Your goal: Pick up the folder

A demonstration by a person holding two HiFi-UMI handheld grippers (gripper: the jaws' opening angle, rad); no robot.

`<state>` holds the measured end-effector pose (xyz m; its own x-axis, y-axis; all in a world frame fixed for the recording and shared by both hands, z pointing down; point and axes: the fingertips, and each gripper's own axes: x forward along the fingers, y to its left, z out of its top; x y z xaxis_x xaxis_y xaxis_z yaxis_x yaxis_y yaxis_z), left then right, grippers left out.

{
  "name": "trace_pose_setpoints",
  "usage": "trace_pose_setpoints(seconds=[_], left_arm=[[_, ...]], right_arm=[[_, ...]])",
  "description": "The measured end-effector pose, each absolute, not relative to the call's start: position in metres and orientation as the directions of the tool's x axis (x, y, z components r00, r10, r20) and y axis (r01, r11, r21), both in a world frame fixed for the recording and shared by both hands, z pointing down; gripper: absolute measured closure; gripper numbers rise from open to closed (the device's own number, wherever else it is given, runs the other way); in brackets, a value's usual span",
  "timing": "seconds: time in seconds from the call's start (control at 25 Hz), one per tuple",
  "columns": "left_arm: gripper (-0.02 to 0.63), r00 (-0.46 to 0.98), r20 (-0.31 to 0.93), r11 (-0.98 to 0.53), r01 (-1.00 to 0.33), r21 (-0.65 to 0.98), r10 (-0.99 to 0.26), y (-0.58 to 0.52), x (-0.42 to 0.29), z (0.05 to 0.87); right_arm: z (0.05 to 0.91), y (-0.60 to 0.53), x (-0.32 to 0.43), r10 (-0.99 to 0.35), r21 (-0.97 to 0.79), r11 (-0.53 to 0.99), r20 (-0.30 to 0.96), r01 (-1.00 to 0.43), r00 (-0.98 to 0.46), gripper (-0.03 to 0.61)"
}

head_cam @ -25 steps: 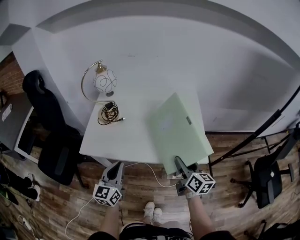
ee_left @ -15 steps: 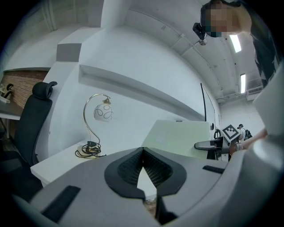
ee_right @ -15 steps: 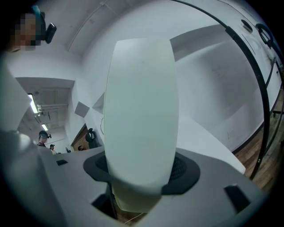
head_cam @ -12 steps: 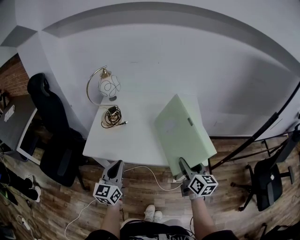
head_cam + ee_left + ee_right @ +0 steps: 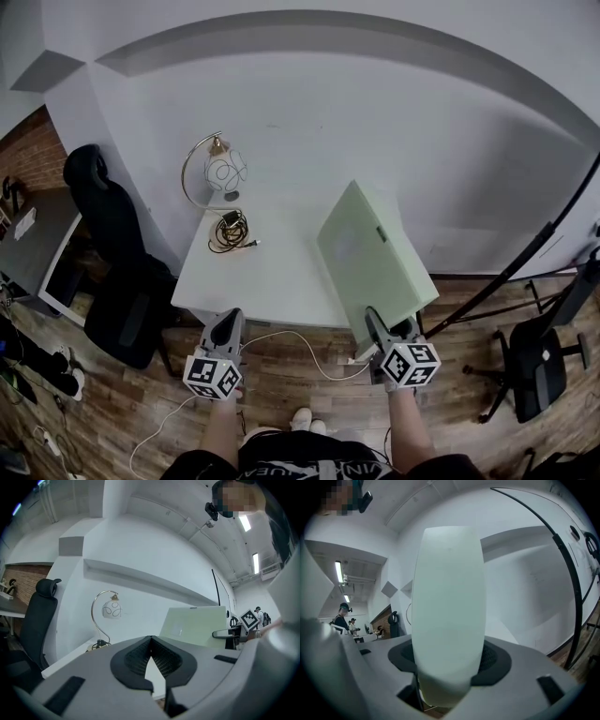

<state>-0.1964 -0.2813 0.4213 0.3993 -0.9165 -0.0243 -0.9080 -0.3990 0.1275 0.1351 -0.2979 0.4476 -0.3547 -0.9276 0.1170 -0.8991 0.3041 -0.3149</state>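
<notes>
We found the task well along, by our reading. The right hand-held gripper (image 5: pixel 375 324) was pinching the near edge of the pale green folder (image 5: pixel 370 251). In the right gripper view the folder's rounded edge (image 5: pixel 447 597) filled the gap between the jaws, with the dark pads pressed against it on both sides. The jaws stood wide only because the folder was thick. The folder sat over the right end of the white counter (image 5: pixel 272 272) and was tipped up on its side, its broad face turned toward the left and its far end toward the wall. In the left gripper view it showed as a nearly upright panel (image 5: pixel 194 625). Its lower edge was hidden behind the gripper body there, so we could not tell for certain whether it had fully cleared the counter. We judged the grasp done and the lift under way. What remained, as far as we could see, was to raise the folder clear and hold it steady. The left hand-held gripper (image 5: pixel 228 324) hung near the counter's near edge, well apart from the folder. Its jaws were pressed together at the tips with nothing between them. At the far left of the counter a lamp (image 5: pixel 223 172) and a coiled cable (image 5: pixel 230 232) stood away from the folder's path.
</notes>
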Motion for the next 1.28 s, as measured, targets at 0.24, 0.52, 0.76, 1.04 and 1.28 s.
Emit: trace_pose_setpoints(seconds=[0.24, 0.52, 0.76, 1.04, 1.28], left_arm=[[0.6, 0.391, -0.032, -0.392, -0.913, 0.114, -0.92, -0.282, -0.2, 0.41], [0.6, 0.391, -0.045, -0.394, -0.914, 0.1, -0.919, -0.282, -0.204, 0.402], [0.6, 0.393, -0.051, -0.396, -0.913, 0.099, -0.918, -0.282, -0.205, 0.399], [0.6, 0.393, -0.061, -0.397, -0.913, 0.095, -0.918, -0.285, -0.204, 0.396], [0.6, 0.396, -0.055, -0.399, -0.911, 0.099, -0.917, -0.286, -0.202, 0.399]], right_arm=[[0.43, -0.298, 0.134, -0.935, -0.282, 0.309, 0.083, -0.908, -0.344, 0.284], [0.415, -0.296, 0.134, -0.944, -0.245, 0.304, 0.053, -0.921, -0.326, 0.284], [0.41, -0.294, 0.139, -0.952, -0.259, 0.289, 0.029, -0.922, -0.306, 0.284], [0.407, -0.295, 0.142, -0.957, -0.261, 0.278, 0.009, -0.924, -0.29, 0.284], [0.405, -0.295, 0.142, -0.959, -0.246, 0.274, 0.001, -0.93, -0.283, 0.284]])
